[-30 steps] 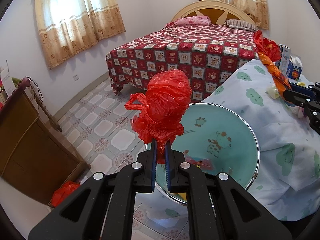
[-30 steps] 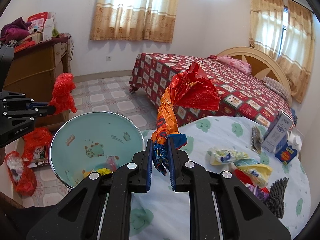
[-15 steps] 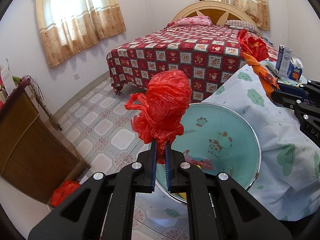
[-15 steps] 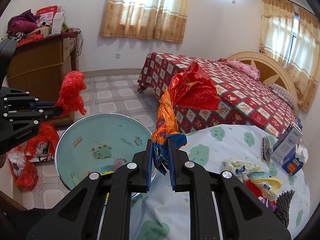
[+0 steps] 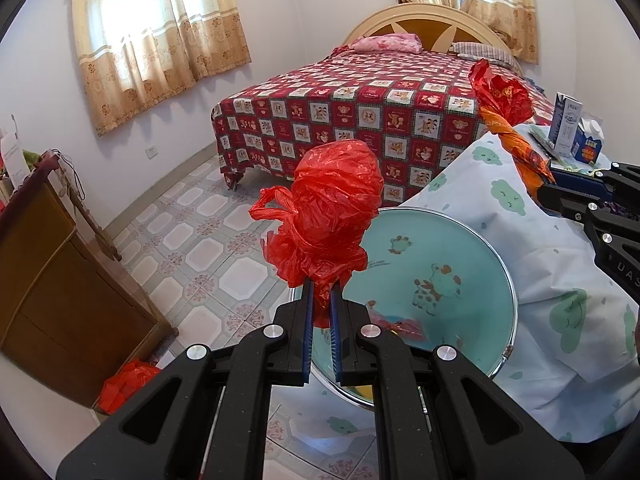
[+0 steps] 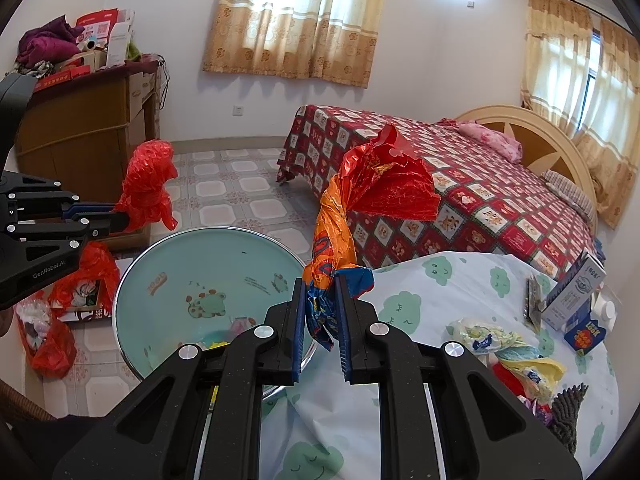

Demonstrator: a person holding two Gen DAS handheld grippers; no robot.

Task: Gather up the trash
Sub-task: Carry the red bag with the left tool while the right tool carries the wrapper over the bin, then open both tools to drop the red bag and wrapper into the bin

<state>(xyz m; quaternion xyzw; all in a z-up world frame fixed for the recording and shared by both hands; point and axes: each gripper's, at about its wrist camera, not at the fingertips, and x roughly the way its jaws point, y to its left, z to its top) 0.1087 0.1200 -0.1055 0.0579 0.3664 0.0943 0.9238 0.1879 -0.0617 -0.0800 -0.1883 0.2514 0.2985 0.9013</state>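
1. Red plastic bag (image 5: pixel 332 216), crumpled into a ball, is pinched at its lower tail by the left gripper (image 5: pixel 320 308); the jaws are pressed together on the film and the bundle stands above the fingertips.
2. Right gripper (image 6: pixel 323 300) pinches a twisted red and orange snack wrapper (image 6: pixel 360 204) at its blue lower end. The wrapper's long axis runs up and away from the fingers, flaring into a red fan at the top.
3. Receptacle: a round teal basin (image 6: pixel 168 264) with cartoon print sits at the edge of the cloud-print tablecloth (image 6: pixel 440 280), with a few scraps already lying in it.
4. Governing relation: the basin lies below and ahead of both grippers. In the left wrist view the bag overlaps the basin's near-left rim; in the right wrist view the wrapper hangs at its right rim, over the seam with the cloth.
5. Judgement: neither piece is clearly centred over the bowl. The left hand appears the nearer; each needs a short carry inward before release.
6. Remaining litter (image 6: pixel 516 356) lies further right on the cloth, near a milk carton (image 6: pixel 572 296).
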